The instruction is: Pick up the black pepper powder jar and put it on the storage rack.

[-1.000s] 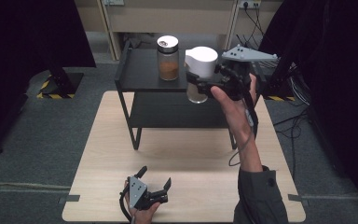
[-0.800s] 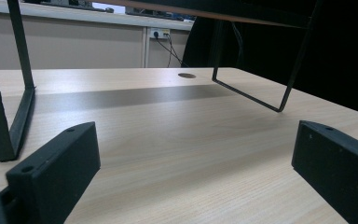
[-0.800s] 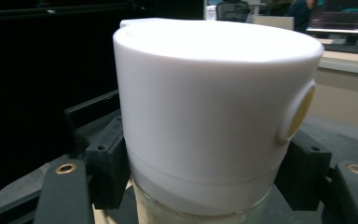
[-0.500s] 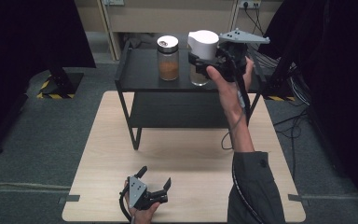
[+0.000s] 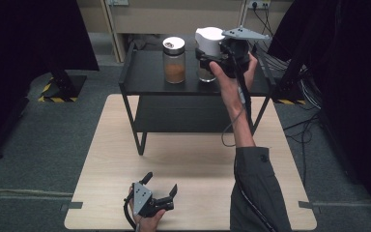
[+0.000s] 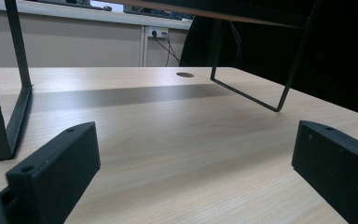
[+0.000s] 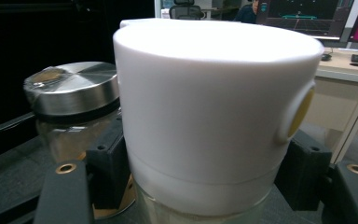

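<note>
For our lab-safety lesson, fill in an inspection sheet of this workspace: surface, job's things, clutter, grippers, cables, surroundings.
Surface: pale wooden table bearing a black two-tier rack.
Job's things: white-lidded jar at the rack's top shelf; steel-lidded jar with brown contents stands beside it.
Clutter: nothing seen.
Grippers: right gripper shut on the white-lidded jar below its lid; left gripper open, resting on the table's near edge.
Cables: one trails from the right gripper along the forearm; more lie on the floor at right.
Surroundings: grey floor, black curtains, cabinets behind.
</note>
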